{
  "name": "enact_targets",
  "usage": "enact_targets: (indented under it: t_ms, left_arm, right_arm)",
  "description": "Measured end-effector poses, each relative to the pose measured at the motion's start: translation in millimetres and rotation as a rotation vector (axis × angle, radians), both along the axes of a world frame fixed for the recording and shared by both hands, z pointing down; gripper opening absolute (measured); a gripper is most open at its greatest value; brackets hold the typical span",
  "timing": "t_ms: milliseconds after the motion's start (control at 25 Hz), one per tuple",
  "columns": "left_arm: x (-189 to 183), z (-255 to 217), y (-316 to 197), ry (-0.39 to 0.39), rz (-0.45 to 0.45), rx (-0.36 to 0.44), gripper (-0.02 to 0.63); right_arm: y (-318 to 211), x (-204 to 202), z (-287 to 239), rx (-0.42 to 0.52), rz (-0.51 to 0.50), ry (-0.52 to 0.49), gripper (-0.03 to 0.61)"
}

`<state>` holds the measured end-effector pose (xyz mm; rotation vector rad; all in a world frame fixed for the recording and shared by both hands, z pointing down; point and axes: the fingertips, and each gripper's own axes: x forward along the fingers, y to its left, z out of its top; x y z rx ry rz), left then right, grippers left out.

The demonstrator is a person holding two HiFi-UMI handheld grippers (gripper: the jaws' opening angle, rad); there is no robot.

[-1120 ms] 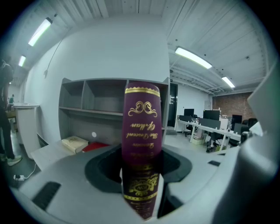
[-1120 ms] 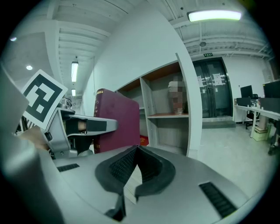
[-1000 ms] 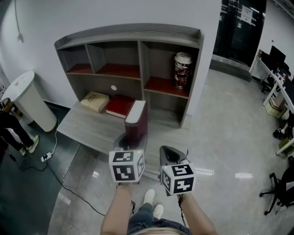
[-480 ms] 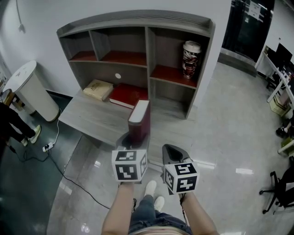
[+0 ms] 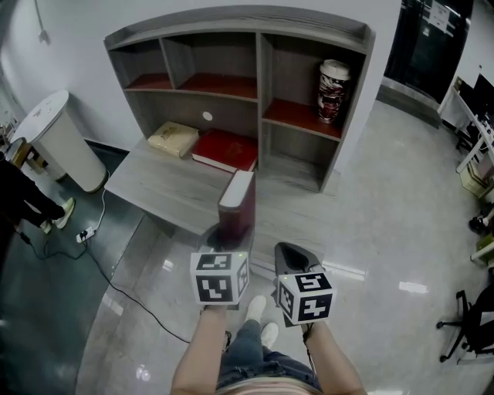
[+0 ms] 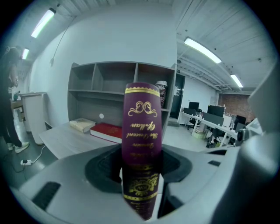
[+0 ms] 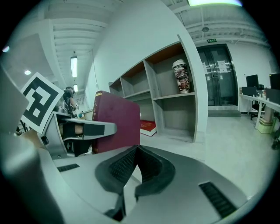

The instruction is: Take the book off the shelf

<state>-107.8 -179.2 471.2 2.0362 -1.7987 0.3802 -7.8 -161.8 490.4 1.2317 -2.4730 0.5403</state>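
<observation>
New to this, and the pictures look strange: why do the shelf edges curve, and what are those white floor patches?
Head view: a wide lens bows the shelf; patches on the glossy floor are likely reflected lights. Left gripper view: dark rounded corners, book dim near the jaws.

The book [image 6: 140, 127] in my left claw [image 6: 141, 155] has a smooth maroon cover with a slight sheen and shiny gilt lettering stamped on its spine. Both claws are matt grey plastic. The pads [image 7: 121, 171] of my right claw [image 7: 136, 151] are black and finely ribbed, rubber by the look. The shelf [image 5: 262, 92] and the desk [image 5: 166, 189] are matt grey wood-grain board, with the shelf boards faced in a reddish finish. The floor [image 5: 386, 200] is glossy and mirrors the lights. The bin [image 5: 58, 143] is smooth white plastic
</observation>
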Motion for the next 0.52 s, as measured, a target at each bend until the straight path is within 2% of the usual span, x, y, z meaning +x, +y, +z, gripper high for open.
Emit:
enact_targets:
  t_ms: [520]
  left_arm:
    - [-10.3, 4.1, 22.9, -0.007, -0.023, -0.028, 0.219]
  right_arm:
    - [20.8, -3.0, 6.3, -0.026, -0.021, -0.003, 0.008]
